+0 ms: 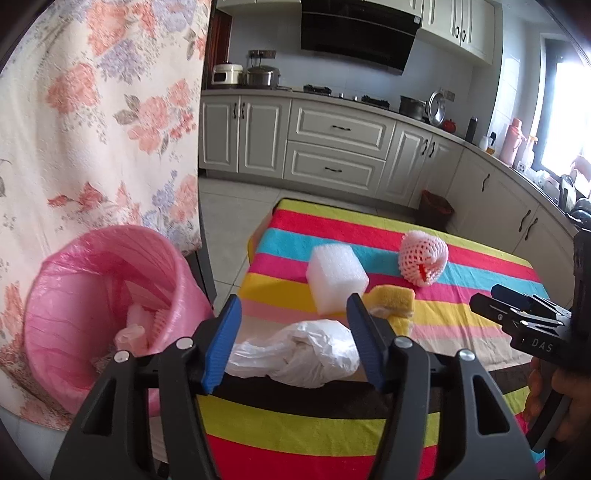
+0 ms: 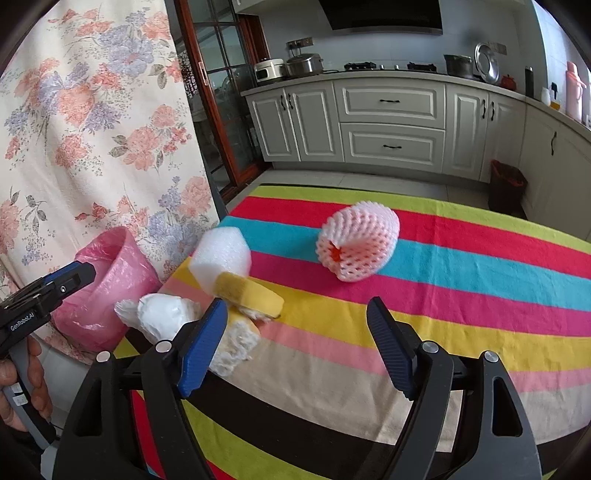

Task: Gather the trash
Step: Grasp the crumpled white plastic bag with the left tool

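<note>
Left gripper [image 1: 293,314]: wide, straddling the crumpled white bag [image 1: 299,354] without clamping it.
Right gripper [image 2: 297,321]: wide, nothing held.
Pink bin [image 1: 110,295]: left of table.

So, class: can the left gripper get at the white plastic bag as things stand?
Probably yes. The left gripper is open with the bag lying between its fingers on the table; nothing blocks it, and the bin stands close by.

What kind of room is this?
Most likely a home kitchen: a range hood hangs above a gas stove, pale cabinets line the walls, and a rice cooker sits on the counter.
</note>
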`<state>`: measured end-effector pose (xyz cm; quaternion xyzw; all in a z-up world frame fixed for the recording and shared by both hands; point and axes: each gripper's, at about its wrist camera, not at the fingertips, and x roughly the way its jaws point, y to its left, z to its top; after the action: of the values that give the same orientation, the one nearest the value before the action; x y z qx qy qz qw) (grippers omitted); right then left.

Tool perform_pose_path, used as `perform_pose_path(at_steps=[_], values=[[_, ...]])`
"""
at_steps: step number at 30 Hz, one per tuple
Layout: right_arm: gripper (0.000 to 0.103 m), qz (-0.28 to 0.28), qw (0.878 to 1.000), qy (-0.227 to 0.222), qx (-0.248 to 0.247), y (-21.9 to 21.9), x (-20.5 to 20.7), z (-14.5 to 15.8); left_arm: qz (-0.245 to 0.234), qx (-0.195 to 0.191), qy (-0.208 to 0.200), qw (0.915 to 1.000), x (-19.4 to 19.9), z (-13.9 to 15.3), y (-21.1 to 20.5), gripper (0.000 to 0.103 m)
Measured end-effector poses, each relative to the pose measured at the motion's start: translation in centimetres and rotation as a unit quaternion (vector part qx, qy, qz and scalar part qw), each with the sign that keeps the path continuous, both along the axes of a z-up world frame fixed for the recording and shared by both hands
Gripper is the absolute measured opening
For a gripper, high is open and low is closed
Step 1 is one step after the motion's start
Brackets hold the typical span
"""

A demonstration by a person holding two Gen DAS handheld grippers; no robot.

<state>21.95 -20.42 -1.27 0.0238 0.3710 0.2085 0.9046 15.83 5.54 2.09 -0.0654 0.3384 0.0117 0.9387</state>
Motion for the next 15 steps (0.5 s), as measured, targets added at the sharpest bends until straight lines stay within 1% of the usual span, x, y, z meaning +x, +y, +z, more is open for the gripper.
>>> perform_pose_path(at_steps=[1, 3, 7, 8, 11, 14, 15], values=[[0.074, -0.001, 1.000, 0.003, 0.001, -0.2, 0.0, -0.2, -0.002, -0.002, 0.004, 1.0000, 0.2, -0.3, -0.1, 0.058], [0.076, -0.005, 1.000, 0.009, 0.002, -0.6, 0.1, -0.7, -0.007, -0.005, 0.013, 0.9999, 0.8, -1.1, -0.5, 0.063], [0.077, -0.007, 1.000, 0.017, 0.004, -1.2, 0.2, -1.3, -0.013, -0.011, 0.037, 0.9992, 2.0, -2.8, -1.0, 0.065], [0.077, -0.008, 1.000, 0.018, 0.005, -1.4, 0.2, -1.4, -0.014, -0.013, 0.044, 0.9988, 2.3, -3.3, -1.1, 0.068], [0.077, -0.009, 1.000, 0.022, 0.006, -1.6, 0.3, -1.7, -0.014, -0.020, 0.059, 0.9980, 2.8, -4.5, -1.0, 0.069], [0.077, -0.009, 1.000, 0.026, 0.007, -1.7, 0.3, -2.0, -0.015, -0.023, 0.074, 0.9969, 3.4, -5.6, -1.0, 0.075], [0.077, -0.009, 1.000, 0.028, 0.007, -1.7, 0.4, -2.1, -0.014, -0.023, 0.080, 0.9964, 3.6, -6.0, -1.0, 0.075]])
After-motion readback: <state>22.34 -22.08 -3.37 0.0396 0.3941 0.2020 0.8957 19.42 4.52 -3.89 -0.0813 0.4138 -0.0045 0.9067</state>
